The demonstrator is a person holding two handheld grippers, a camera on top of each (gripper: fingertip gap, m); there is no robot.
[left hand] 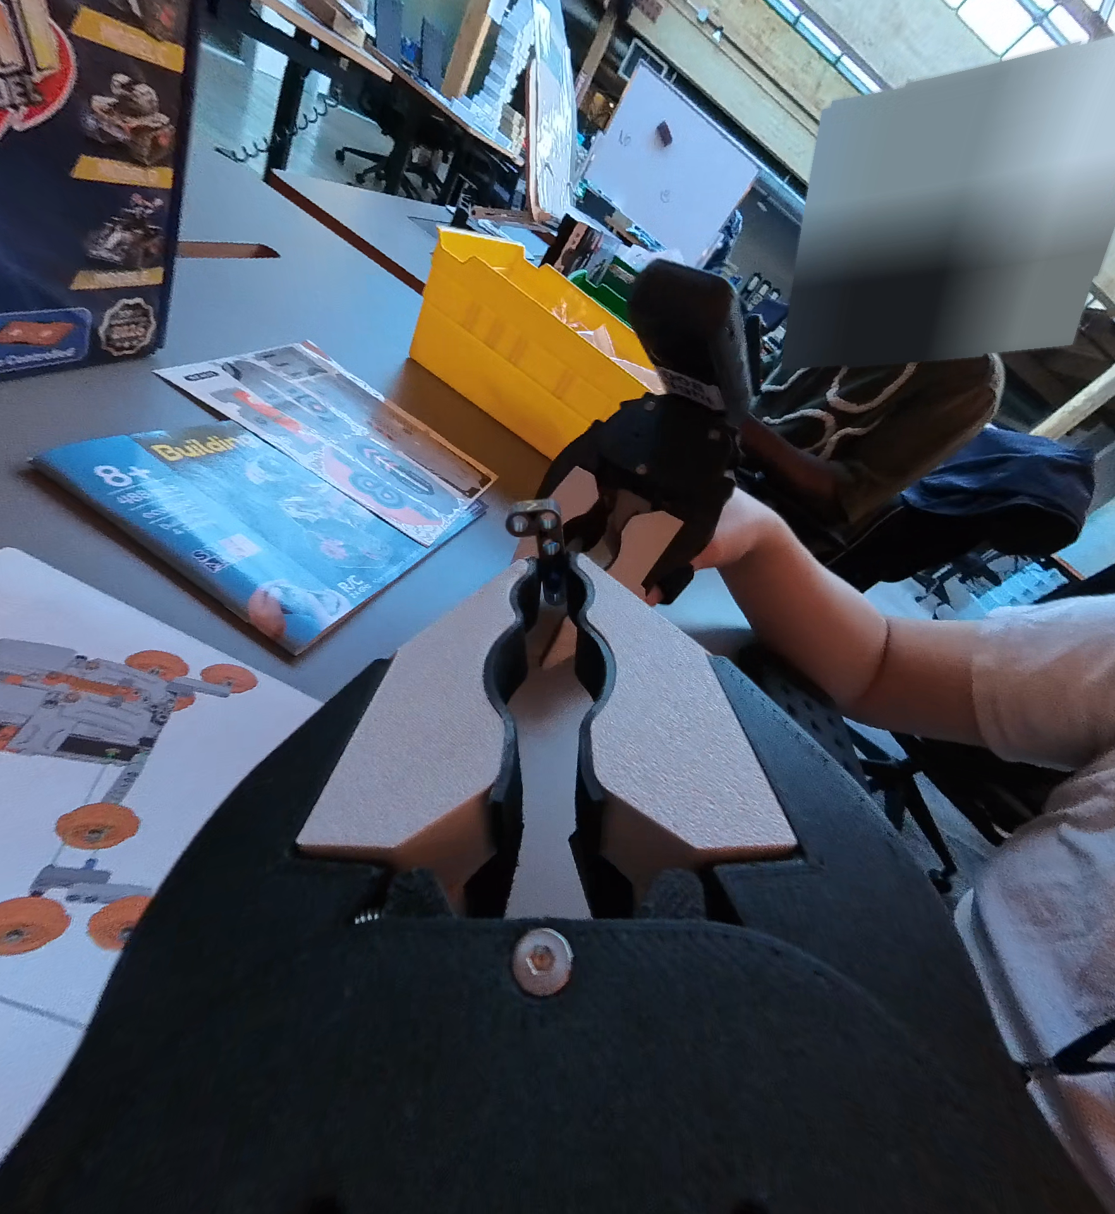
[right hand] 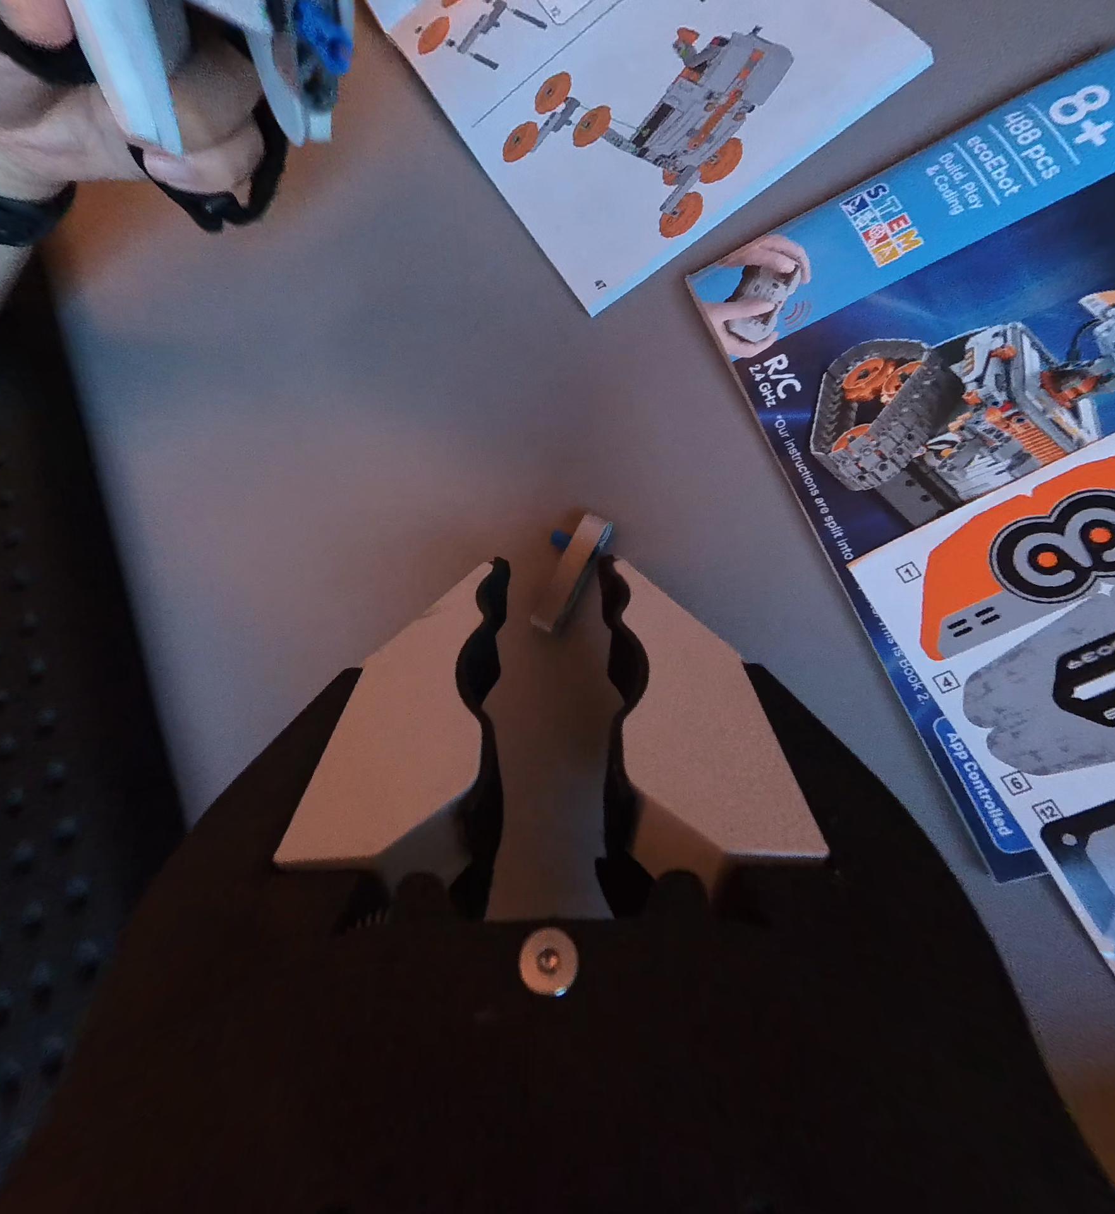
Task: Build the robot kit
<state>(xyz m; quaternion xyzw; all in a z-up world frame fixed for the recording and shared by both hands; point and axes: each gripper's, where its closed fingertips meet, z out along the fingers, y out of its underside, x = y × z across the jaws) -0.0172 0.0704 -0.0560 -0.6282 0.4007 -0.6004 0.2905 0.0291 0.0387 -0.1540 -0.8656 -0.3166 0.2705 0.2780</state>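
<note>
My left gripper is shut on a small grey angled beam with a blue pin, which it holds upright above the grey table. It also shows at the top left of the right wrist view, held in a hand. My right gripper is open and points down at the table. A small orange wheel on a blue pin stands on edge between its tips, close against the right finger. In the left wrist view the right gripper is just beyond the beam, held in a hand.
An open instruction page lies at the left. A blue booklet with a sticker sheet on it lies behind. A yellow bin and a dark toy box stand farther back. A person sits at the right.
</note>
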